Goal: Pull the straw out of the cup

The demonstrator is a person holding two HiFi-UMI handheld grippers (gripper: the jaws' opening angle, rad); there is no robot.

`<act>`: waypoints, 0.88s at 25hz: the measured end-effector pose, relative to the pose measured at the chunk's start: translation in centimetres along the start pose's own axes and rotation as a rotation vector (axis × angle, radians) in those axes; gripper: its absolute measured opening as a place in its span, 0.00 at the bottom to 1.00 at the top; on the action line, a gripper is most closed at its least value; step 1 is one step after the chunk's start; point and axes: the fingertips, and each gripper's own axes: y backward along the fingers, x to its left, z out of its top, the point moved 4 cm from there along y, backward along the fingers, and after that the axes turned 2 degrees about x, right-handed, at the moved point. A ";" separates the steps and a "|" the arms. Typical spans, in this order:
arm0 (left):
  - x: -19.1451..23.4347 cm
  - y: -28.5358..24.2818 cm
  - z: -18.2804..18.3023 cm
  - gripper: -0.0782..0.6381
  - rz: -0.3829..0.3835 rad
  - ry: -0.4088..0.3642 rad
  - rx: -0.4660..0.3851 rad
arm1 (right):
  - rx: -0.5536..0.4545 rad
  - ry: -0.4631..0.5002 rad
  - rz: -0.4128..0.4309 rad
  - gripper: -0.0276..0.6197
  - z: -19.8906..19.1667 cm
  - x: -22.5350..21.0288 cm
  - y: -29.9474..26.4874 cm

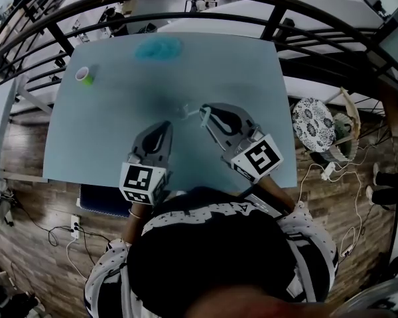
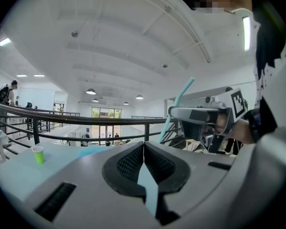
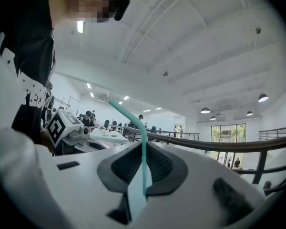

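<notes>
Right grey two-jaw gripper clenches the thin teal bent plastic straw, well apart from the small green cup at ten o'clock on the pale blue table. Left grey gripper is pinched together on nothing.

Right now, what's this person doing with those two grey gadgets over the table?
A person holds a grabbing tool in each hand above a pale blue table. The right claw is pinching a teal bendy straw, well away from the small green cup, which stands at the table's far corner. The left claw is closed and holds nothing.
</notes>
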 end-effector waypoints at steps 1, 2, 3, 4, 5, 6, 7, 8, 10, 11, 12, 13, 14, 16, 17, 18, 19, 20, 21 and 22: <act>-0.1 0.0 -0.1 0.13 0.001 0.000 0.002 | 0.001 0.000 0.000 0.11 -0.1 0.0 0.1; -0.1 0.0 -0.1 0.13 0.001 -0.001 0.003 | 0.002 -0.001 -0.001 0.11 -0.1 0.0 0.1; -0.1 0.0 -0.1 0.13 0.002 -0.001 0.005 | 0.001 -0.003 -0.001 0.11 -0.2 0.0 0.1; -0.2 0.1 -0.1 0.13 0.002 -0.002 0.006 | 0.000 -0.004 -0.001 0.11 -0.2 0.0 0.2; -0.2 0.1 -0.1 0.13 0.003 -0.004 0.006 | -0.001 -0.005 -0.001 0.11 -0.2 0.0 0.2; -0.2 0.1 -0.1 0.13 0.004 -0.005 0.007 | -0.002 -0.006 0.000 0.11 -0.2 0.0 0.2; -0.2 0.1 -0.1 0.13 0.005 -0.005 0.007 | -0.003 -0.006 0.000 0.11 -0.2 0.0 0.2; -0.2 0.1 0.0 0.13 0.005 -0.006 0.007 | -0.003 -0.006 0.001 0.11 -0.2 -0.1 0.2; -0.3 -0.1 0.0 0.13 0.005 -0.006 0.006 | -0.004 -0.005 0.003 0.11 -0.1 -0.2 0.3; -0.3 -0.1 0.0 0.13 0.005 -0.007 0.007 | -0.005 -0.005 0.004 0.11 -0.1 -0.3 0.3; -0.4 -0.1 0.0 0.13 0.005 -0.007 0.007 | -0.005 -0.005 0.004 0.11 -0.1 -0.4 0.3; -0.4 -0.1 0.0 0.13 0.004 -0.008 0.009 | -0.006 -0.005 0.004 0.11 -0.1 -0.4 0.3; -0.5 -0.1 0.0 0.13 0.004 -0.008 0.010 | -0.006 -0.005 0.004 0.11 -0.1 -0.4 0.4; -0.5 -0.1 0.0 0.13 0.006 -0.007 0.012 | -0.005 -0.007 0.007 0.11 -0.1 -0.4 0.4; -0.5 -0.1 0.0 0.13 0.007 -0.006 0.012 | -0.003 -0.008 0.009 0.11 -0.2 -0.3 0.4; -0.5 0.0 0.0 0.13 0.009 -0.006 0.013 | -0.002 -0.008 0.010 0.11 -0.2 -0.3 0.4; -0.5 0.0 0.0 0.13 0.011 -0.006 0.014 | -0.002 -0.009 0.011 0.11 -0.2 -0.3 0.4; -0.5 0.0 0.0 0.13 0.011 -0.006 0.015 | -0.003 -0.010 0.011 0.11 -0.2 -0.3 0.4; -0.5 0.0 0.0 0.13 0.011 -0.006 0.016 | -0.005 -0.011 0.011 0.11 -0.2 -0.3 0.4; -0.5 0.0 -0.1 0.13 0.011 -0.006 0.016 | -0.006 -0.011 0.012 0.11 -0.2 -0.3 0.4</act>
